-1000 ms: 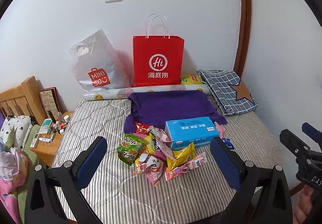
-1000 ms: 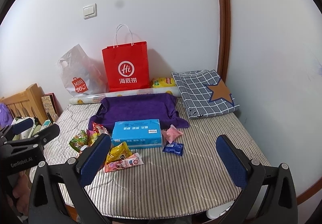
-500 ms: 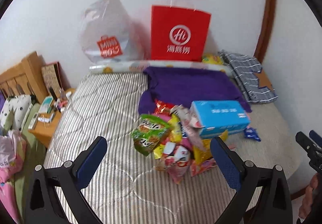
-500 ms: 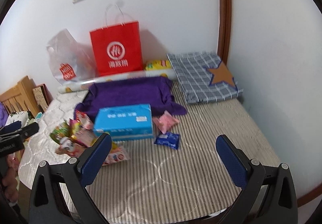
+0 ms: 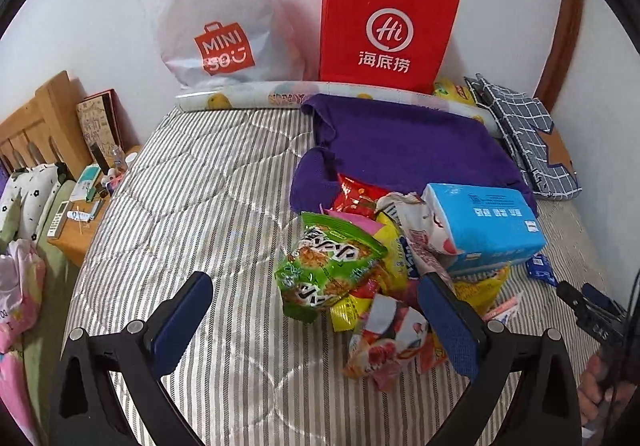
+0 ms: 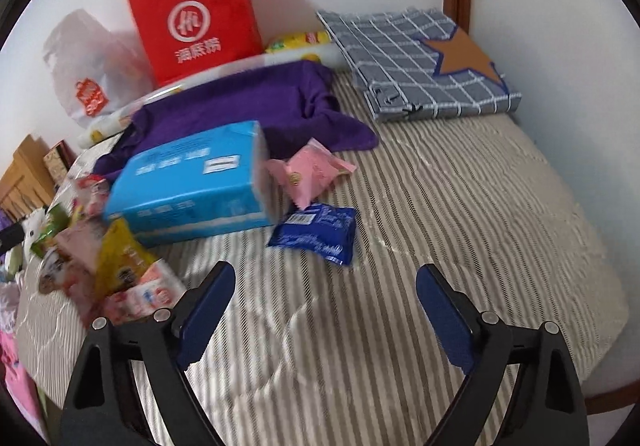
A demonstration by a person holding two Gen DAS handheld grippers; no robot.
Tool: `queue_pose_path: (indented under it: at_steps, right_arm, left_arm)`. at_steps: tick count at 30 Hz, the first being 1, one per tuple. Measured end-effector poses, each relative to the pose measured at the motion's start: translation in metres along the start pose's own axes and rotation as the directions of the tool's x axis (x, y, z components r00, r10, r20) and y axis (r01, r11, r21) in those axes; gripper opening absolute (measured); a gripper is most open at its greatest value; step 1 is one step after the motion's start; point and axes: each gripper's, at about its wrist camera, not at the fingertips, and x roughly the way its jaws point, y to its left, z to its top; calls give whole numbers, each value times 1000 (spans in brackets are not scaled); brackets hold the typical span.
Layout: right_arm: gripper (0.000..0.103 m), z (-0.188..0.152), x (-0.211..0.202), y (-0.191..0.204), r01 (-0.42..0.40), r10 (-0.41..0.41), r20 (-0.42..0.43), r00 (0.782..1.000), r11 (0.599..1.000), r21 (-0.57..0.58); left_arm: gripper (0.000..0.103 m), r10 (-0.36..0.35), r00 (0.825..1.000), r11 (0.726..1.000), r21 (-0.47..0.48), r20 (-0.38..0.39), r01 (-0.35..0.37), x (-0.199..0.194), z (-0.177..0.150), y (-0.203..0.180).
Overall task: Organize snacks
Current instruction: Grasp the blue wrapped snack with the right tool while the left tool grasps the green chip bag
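Two bags (image 5: 384, 25), one blue box (image 5: 486, 224), one purple cloth (image 5: 408, 143), one checked cushion (image 6: 416, 61).

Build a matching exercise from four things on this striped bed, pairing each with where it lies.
Things:
1. red paper bag
2. dark blue foil snack packet
3. grey checked folded cloth with an orange star
4. green noodle snack bag

Places:
A. nearest the open left gripper
B. far right corner by the wall
C. upright against the back wall
D. just ahead of the open right gripper

Pairs: 1-C, 2-D, 3-B, 4-A
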Motion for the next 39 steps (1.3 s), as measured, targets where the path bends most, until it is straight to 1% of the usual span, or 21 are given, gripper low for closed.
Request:
queue_pose_path:
  at_steps: [3,7,10,12,16,19,20,21,23,24,25,26,28,32,35,39]
  right_arm:
    - [92,5,21,-3,-33,33,-26,999,999,33]
    - [92,7,43,-2,-39,42,-67,997,998,45]
    - [93,11,50,4,-12,13,-46,999,1000,28]
    - [93,15,55,8,-6,8,-55,998,1000,24]
    - [93,18,63,15,51,-51,-52,997,999,-8]
    - [90,19,67,20,90,-92,-50,994,995,-45]
    - [86,19,68,21,92,-95,-50,994,994,-64]
    - [83,19,66,21,75,-78,-44,996,994,-81]
    - [72,19,65,21,60,-65,-45,997,993,-98]
    - [69,19,64,20,54,-59,-46,997,993,-102]
    - [62,19,63,20,52,-57,-46,997,993,-106]
    - [60,19,62,21,55,-60,-47,997,993,-106]
    - [59,18,60,20,55,-61,-50,997,993,-109]
    - [56,14,52,19,50,-57,-53,997,992,-120]
    - [56,10,42,15,29,-35,-55,998,994,-102]
    - [56,5,35,13,37,-42,-56,998,995,-90]
  left_arm:
    - [103,-10,1000,1000,-8,-16,10,10,6,1]
    - [103,-16,1000,1000,-17,-22,16,16,12,2]
    - [103,-15,999,1000,-11,-30,15,20,16,2]
    - [103,-14,999,1000,-7,-33,14,22,16,3]
    - [103,-6,999,1000,-17,-35,6,23,17,11]
    - [103,-4,999,1000,-23,-40,3,23,16,20]
    - [103,-4,999,1000,-22,-42,3,24,16,23]
    - [103,-5,999,1000,-22,-44,4,24,15,25]
    - [103,-10,999,1000,-21,-50,9,25,13,29]
    - [103,-17,999,1000,-24,-51,15,26,13,31]
    - [103,-24,998,999,-29,-52,22,26,13,32]
    - [103,-35,998,999,-37,-54,33,27,13,33]
    - [103,-65,996,997,-40,-53,63,28,15,33]
    - [103,-123,990,992,18,-73,124,36,17,22]
    - [103,-112,988,993,30,-110,115,53,15,21]
    - [103,-116,985,992,28,-131,121,69,14,24]
